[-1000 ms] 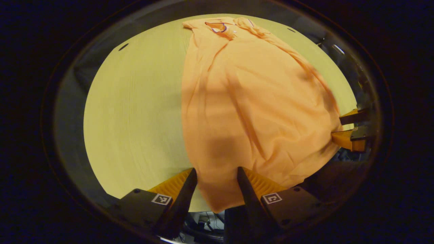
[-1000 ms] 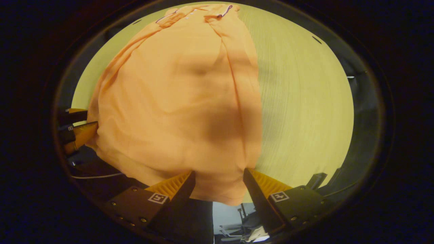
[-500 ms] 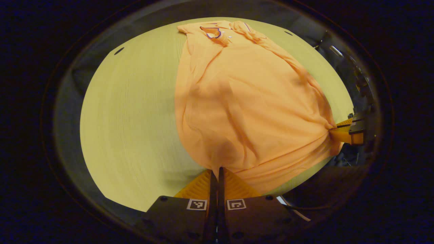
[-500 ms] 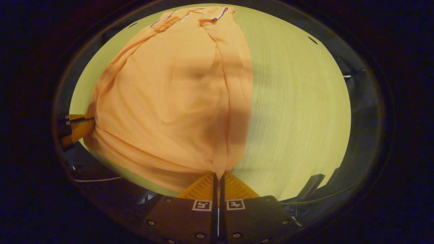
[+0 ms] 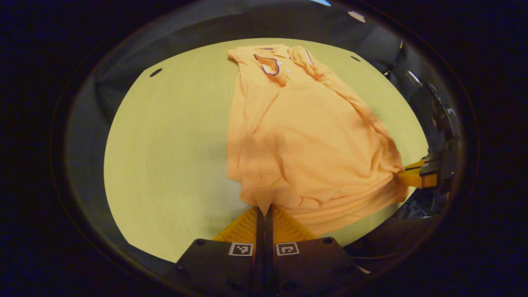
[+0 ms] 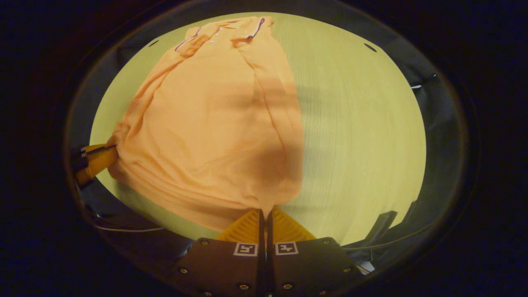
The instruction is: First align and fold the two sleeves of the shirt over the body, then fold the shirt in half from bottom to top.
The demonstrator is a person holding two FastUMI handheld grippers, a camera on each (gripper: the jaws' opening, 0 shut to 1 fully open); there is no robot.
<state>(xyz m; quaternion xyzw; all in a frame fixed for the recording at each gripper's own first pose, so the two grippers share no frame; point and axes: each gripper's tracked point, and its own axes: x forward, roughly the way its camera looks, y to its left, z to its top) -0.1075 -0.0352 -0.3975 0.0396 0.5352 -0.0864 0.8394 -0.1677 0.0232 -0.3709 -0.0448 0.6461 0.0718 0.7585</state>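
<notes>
Left gripper [image 5: 264, 210]: fingers together, pinching the shirt [image 5: 305, 136] hem at one bottom corner. Right gripper [image 6: 265, 212]: fingers together, pinching the other bottom corner. Shirt lies lengthwise on the table [image 5: 165, 156], collar [image 5: 270, 66] at the far end, hem bunched between grippers.

polo shirt [image 5: 305, 140]: plain orange
collar [image 5: 270, 66]: dark purple edging
buttons [image 5: 287, 71]: white
table [image 5: 165, 156]: pale yellow wood grain
</notes>
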